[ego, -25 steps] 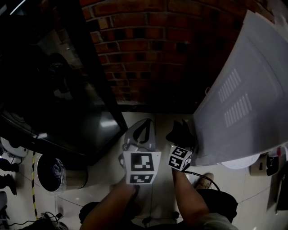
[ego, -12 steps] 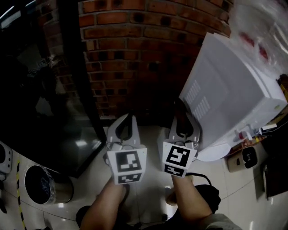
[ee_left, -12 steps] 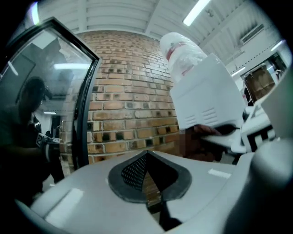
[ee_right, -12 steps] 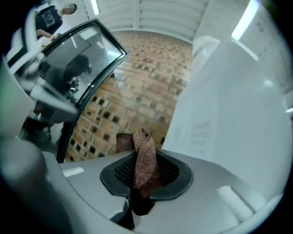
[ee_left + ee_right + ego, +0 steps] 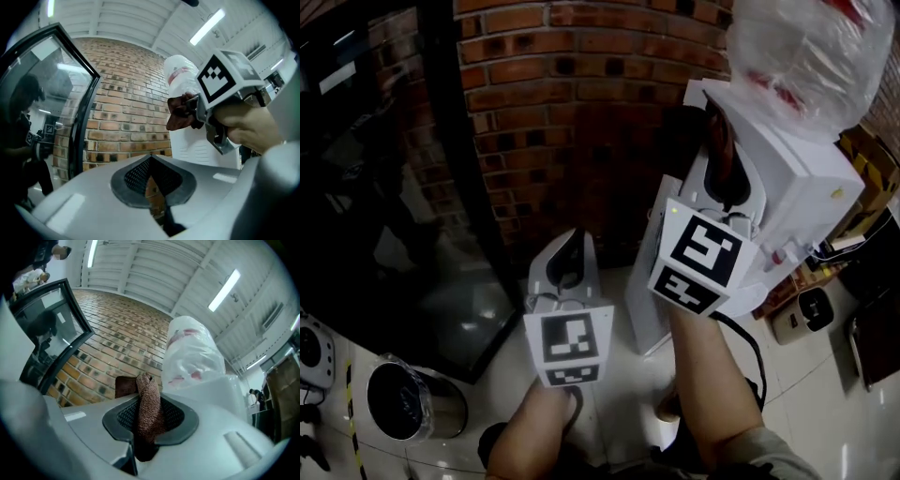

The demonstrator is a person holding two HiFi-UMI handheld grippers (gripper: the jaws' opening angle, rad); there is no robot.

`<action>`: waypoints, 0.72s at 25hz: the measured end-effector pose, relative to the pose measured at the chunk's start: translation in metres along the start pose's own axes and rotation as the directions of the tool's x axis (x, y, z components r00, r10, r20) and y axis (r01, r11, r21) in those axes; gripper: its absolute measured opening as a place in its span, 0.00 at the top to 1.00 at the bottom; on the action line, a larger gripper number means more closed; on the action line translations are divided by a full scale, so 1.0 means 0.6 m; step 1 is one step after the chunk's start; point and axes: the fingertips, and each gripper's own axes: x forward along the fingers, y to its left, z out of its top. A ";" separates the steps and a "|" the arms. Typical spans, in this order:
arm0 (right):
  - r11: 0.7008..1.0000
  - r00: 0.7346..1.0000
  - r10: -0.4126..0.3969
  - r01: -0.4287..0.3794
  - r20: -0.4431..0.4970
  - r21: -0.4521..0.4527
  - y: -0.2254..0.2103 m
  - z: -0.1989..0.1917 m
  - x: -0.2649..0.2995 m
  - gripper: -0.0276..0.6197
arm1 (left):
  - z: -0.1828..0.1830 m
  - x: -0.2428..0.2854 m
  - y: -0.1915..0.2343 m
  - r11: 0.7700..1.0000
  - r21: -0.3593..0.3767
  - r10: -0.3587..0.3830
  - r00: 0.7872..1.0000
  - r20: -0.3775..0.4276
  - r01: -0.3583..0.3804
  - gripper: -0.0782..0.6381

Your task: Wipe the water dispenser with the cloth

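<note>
The white water dispenser (image 5: 787,178) stands at the right against the brick wall, a plastic-wrapped bottle (image 5: 802,52) on top. My right gripper (image 5: 719,127) is raised to the dispenser's upper left edge and is shut on a brown cloth (image 5: 724,159). In the right gripper view the cloth (image 5: 150,411) stands up between the jaws, with the bottle (image 5: 192,352) just beyond. My left gripper (image 5: 571,242) hangs lower, left of the dispenser, shut with nothing in it. In the left gripper view the right gripper (image 5: 220,93) holds the cloth (image 5: 182,111) by the dispenser (image 5: 199,150).
A curved brick wall (image 5: 562,103) fills the back. A dark glass door with a black frame (image 5: 441,159) stands at the left. A round metal bin (image 5: 408,398) sits on the tiled floor at lower left, and small appliances (image 5: 806,314) lie by the dispenser's base.
My right gripper has risen with the cloth from the dispenser's lower side to its upper edge. The head view has tilted up, so the bottle now shows. The left gripper stays low.
</note>
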 end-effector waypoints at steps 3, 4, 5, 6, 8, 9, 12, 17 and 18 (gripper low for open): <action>0.998 0.998 -0.059 0.058 -0.021 -0.015 -0.012 0.013 0.007 0.83 | 0.021 -0.009 0.002 1.000 -0.007 -0.007 1.000 0.029 0.007 0.89; 0.997 0.997 -0.076 0.075 -0.032 -0.013 -0.015 0.013 0.007 0.83 | 0.025 -0.012 0.002 1.000 -0.010 -0.009 0.999 0.036 0.009 0.89; 0.996 0.995 -0.088 0.088 -0.045 -0.001 -0.019 0.009 0.006 0.83 | 0.028 -0.015 0.000 1.000 -0.010 -0.010 0.999 0.039 0.010 0.89; 0.995 0.994 -0.096 0.097 -0.061 0.014 -0.022 0.004 0.007 0.83 | 0.028 -0.017 -0.001 1.000 -0.007 -0.010 0.999 0.039 0.010 0.89; 0.994 0.990 -0.100 0.104 -0.096 0.037 -0.024 -0.013 0.008 0.83 | 0.023 -0.019 0.000 1.000 -0.001 -0.007 1.000 0.028 0.007 0.89; 0.994 0.989 -0.098 0.104 -0.112 0.043 -0.024 -0.023 0.008 0.83 | 0.017 -0.020 0.002 1.000 0.001 -0.003 1.000 0.019 0.003 0.89; 0.995 0.984 -0.088 0.095 -0.155 0.037 -0.015 -0.067 -0.004 0.83 | -0.009 -0.019 0.013 1.000 0.003 0.014 1.000 -0.016 -0.014 0.89; 0.999 0.973 -0.051 0.054 -0.226 0.005 0.012 -0.170 -0.042 0.83 | -0.078 -0.009 0.030 0.999 0.008 0.053 0.995 -0.088 -0.052 0.89; 0.999 0.970 -0.045 0.047 -0.239 -0.001 0.016 -0.192 -0.050 0.83 | -0.090 -0.007 0.033 0.998 0.011 0.061 0.993 -0.100 -0.060 0.89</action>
